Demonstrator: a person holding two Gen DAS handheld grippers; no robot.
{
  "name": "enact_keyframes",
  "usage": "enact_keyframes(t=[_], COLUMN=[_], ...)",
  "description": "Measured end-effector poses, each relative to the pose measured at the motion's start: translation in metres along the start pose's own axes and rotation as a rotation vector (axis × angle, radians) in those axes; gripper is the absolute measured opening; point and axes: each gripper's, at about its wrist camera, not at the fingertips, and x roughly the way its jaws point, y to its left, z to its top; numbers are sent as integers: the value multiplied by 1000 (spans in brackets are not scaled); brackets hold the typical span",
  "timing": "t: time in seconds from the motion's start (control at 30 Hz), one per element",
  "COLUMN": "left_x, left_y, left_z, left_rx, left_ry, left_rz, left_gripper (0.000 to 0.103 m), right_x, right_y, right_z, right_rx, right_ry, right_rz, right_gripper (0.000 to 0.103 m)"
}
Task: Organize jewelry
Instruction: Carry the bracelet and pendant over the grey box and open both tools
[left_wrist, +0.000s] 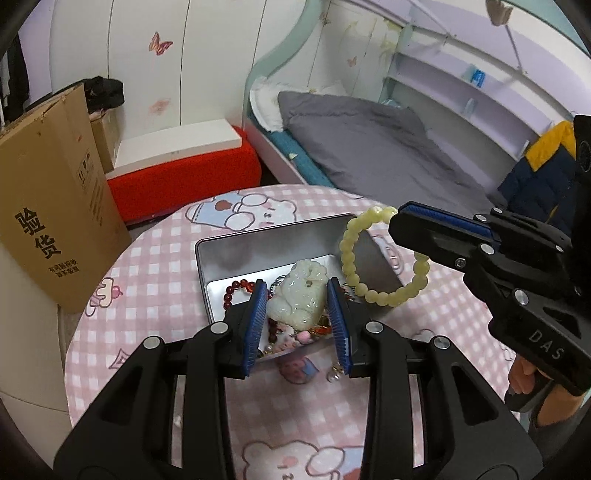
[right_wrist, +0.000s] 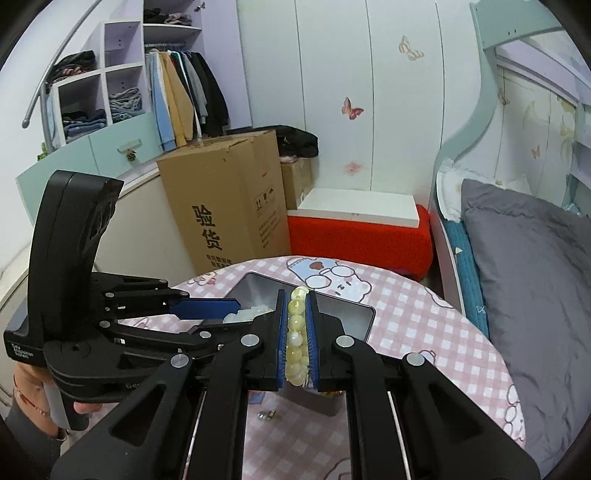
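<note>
A round counter (left_wrist: 155, 258) with a pink checked cover holds an open metal tin (left_wrist: 236, 254). The left tongs (left_wrist: 299, 325) reach over the tin, pinching a pale carved jade pendant (left_wrist: 299, 295) between blue pads. Red beads (left_wrist: 236, 291) and other small jewelry lie in the tin beneath; details there are hard to make out. The right tongs (right_wrist: 298, 332) are pressed onto a yellow bead bracelet (left_wrist: 380, 254), held above the tin's right edge. A small earring (left_wrist: 334, 374) lies on the counter by the tin.
</note>
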Motion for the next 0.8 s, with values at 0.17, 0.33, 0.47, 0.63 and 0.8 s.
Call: enact_keyframes(t=[0.17,0.33,0.47,0.63,0.8], left_x=[17,31,36,39,40], left_y=[2,2,-1,-3,-6], left_z=[2,1,1,3,4], left_rx=[13,21,35,43,42], left_ry=[35,66,76,88,102], left_rz=[13,23,28,38,26], left_gripper=[33,33,33,34,34], right_x=[21,35,37,37,34], right_y=[-9,-12,-12,-14,-15], right_z=[-8,-16,-17,-16,-15], right_rx=[20,37,46,49,52], right_ry=[47,88,99,107,112], right_rz=[5,12,15,19,17], right_gripper=[8,8,8,9,9])
